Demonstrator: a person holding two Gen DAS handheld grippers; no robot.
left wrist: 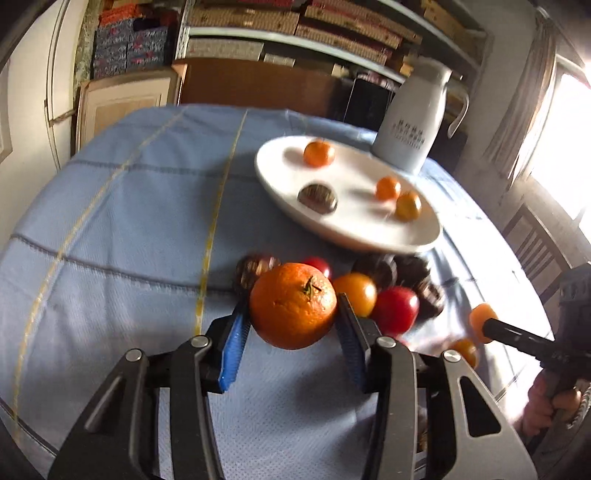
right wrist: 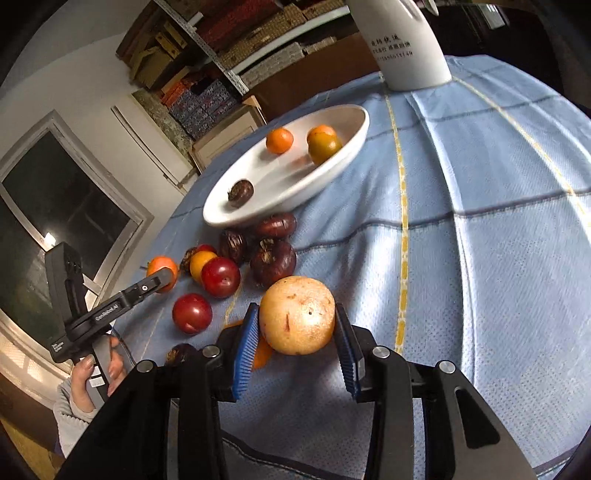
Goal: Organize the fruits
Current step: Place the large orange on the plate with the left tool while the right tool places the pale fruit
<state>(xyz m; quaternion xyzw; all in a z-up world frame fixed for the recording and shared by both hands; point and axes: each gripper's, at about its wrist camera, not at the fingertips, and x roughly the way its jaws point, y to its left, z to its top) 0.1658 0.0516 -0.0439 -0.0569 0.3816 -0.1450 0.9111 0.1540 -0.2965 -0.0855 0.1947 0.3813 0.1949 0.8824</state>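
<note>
My left gripper (left wrist: 293, 304) is shut on a large orange (left wrist: 293, 306), held just above the blue tablecloth (left wrist: 129, 229). My right gripper (right wrist: 297, 314) is shut on a round tan fruit (right wrist: 297, 315) with brown specks. Each gripper shows in the other's view: the left (right wrist: 162, 275) with its orange (right wrist: 159, 264), the right (left wrist: 485, 325) at the edge with its fruit (left wrist: 480, 317). A white plate (left wrist: 369, 236) behind holds three small orange fruits and a dark brown one (left wrist: 317, 198). In front of the plate lies a pile of red plums (right wrist: 220, 277), dark brown fruits (right wrist: 273, 260) and yellow-orange ones (left wrist: 356, 291).
A tall white jug (left wrist: 410, 122) stands just behind the plate near the table's far edge. Shelves stacked with boxes (left wrist: 295, 22) line the wall beyond. A person's hand (right wrist: 96, 376) grips the left handle. A wooden chair (left wrist: 535, 251) stands at the right.
</note>
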